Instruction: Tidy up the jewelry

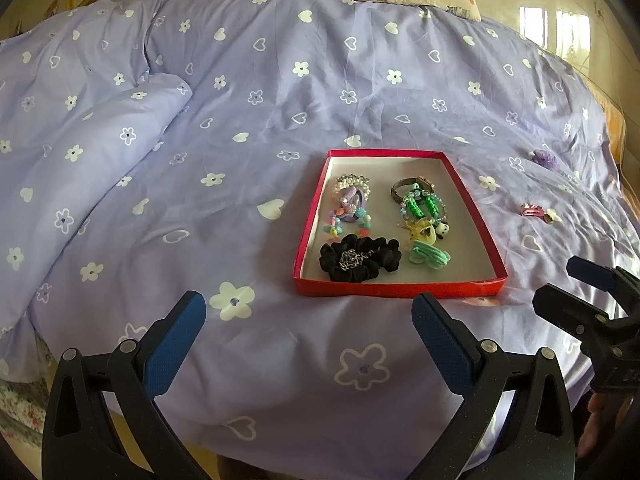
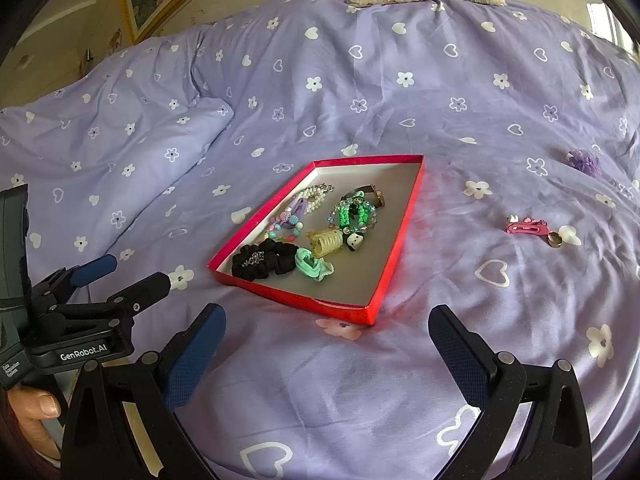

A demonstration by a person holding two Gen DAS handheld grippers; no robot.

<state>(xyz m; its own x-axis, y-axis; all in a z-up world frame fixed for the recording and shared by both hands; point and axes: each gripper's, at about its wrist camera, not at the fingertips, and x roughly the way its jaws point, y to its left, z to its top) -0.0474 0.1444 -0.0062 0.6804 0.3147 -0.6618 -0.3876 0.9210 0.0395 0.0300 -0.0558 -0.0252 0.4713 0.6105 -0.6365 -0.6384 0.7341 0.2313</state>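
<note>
**Loose pieces lie off to the right, and the right gripper has the shorter reach**

Left wrist view first: the left gripper (image 1: 310, 320) is spread wide and empty, hovering over the lilac duvet (image 1: 248, 208) just short of the red tray (image 1: 394, 291). Inside, a black scrunchie (image 1: 360, 258) with a metal chain, soft mint hair ties (image 1: 430, 258), a glossy green bead bracelet (image 1: 422, 206). Off to the right, well apart from the tray, sits the pink hair clip (image 1: 533, 211), with a fuzzy purple pom-pom (image 1: 544, 159) farther back. The right gripper (image 1: 576, 284) shows at the edge, spread too.

Over to the right wrist view: the right gripper (image 2: 326, 334) gapes open, holding nothing. The pink hair clip (image 2: 526, 227) lies ahead and to the right, flat, its long axis running left to right, a small shiny metal piece (image 2: 555, 240) just beside it. The purple pom-pom (image 2: 585, 162) is beyond. The red tray (image 2: 360, 312) sits ahead-left, thin card walls, pale floor. The right hand looks nearer; a thin hard clip on soft fabric probably wants a low pinch across its narrow width.
</note>
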